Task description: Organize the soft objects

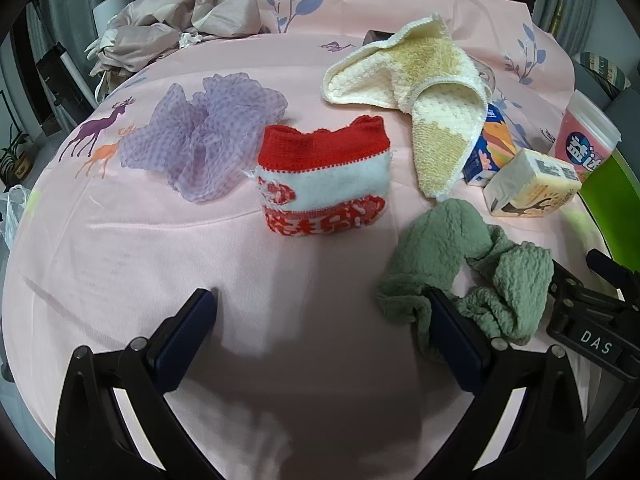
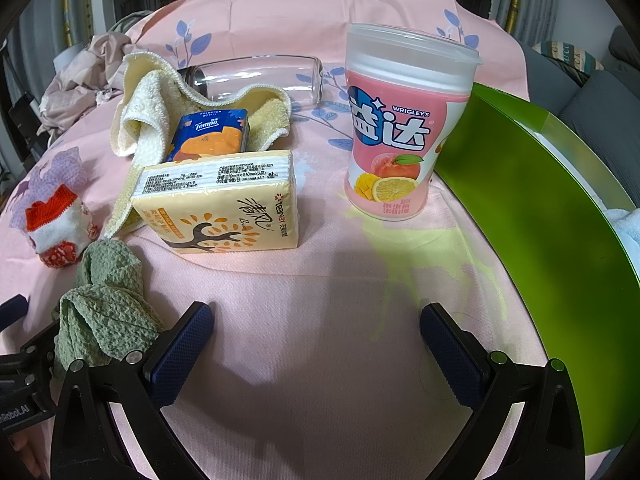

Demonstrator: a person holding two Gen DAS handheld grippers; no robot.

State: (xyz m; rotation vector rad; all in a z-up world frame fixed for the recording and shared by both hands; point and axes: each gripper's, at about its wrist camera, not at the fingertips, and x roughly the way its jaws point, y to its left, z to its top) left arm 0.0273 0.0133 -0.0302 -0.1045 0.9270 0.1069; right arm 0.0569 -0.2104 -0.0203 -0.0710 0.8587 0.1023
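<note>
- One purple mesh scrunchie (image 1: pixel 204 132)
- One red-and-white sock (image 1: pixel 324 182)
- Two towels: one cream (image 1: pixel 416 80), one green (image 1: pixel 460 264)
- Two tissue packs: one yellow (image 2: pixel 224 204), one blue (image 2: pixel 212 132)
- One gum tub (image 2: pixel 404 120)
- One glass jar (image 2: pixel 260 76)
- One green box (image 2: pixel 540 216)

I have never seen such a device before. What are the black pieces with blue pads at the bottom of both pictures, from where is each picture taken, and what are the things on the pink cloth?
A person holds two hand grippers, each with a camera looking forward along its fingers. One picture comes from the left gripper, the other from the right gripper. Both stand open and hold nothing.

On the pink sheet lie soft things: a green cloth right beside the left gripper's finger, a red and white knit piece, a purple mesh puff and a yellow towel. Near the right gripper are a yellow tissue pack, a blue Tempo pack, a pink gum jar, a glass jar on its side and a green box.
</note>
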